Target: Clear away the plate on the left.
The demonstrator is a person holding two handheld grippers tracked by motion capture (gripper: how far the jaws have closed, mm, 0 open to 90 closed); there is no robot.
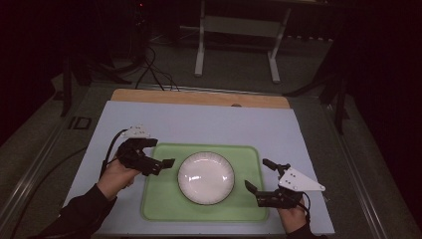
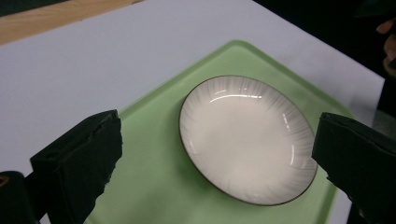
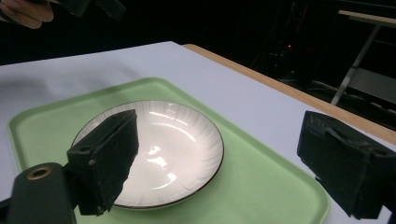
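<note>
Two grippers flank one white plate (image 1: 206, 178), which sits at the middle of a pale green tray (image 1: 159, 204) on the counter (image 1: 199, 124). My left gripper (image 1: 166, 166) hovers just left of the plate with its jaws spread wide and nothing between them. My right gripper (image 1: 260, 177) waits near the tray's right edge, likewise wide open and empty.

I judge the step in hand to be a release and withdrawal at the left, with the plate resting flat on the tray. To do it well, I lift clear before moving sideways, so that no pad catches the rim and drags the plate across the tray. Should I take hold again, I approach the rim level, one pad above and one beneath, and close slowly.

Plate: round, shallow, glazed and glossy, with fine radial ribs toward the rim and a thin dark edge line; likely hard, slippery and brittle. Tray: smooth, matt, rounded corners, low raised lip. Counter: a flat pale sheet, with a wooden strip (image 1: 199, 97) along its far edge. Gripper pads: black, blocky, rough-faced.
</note>
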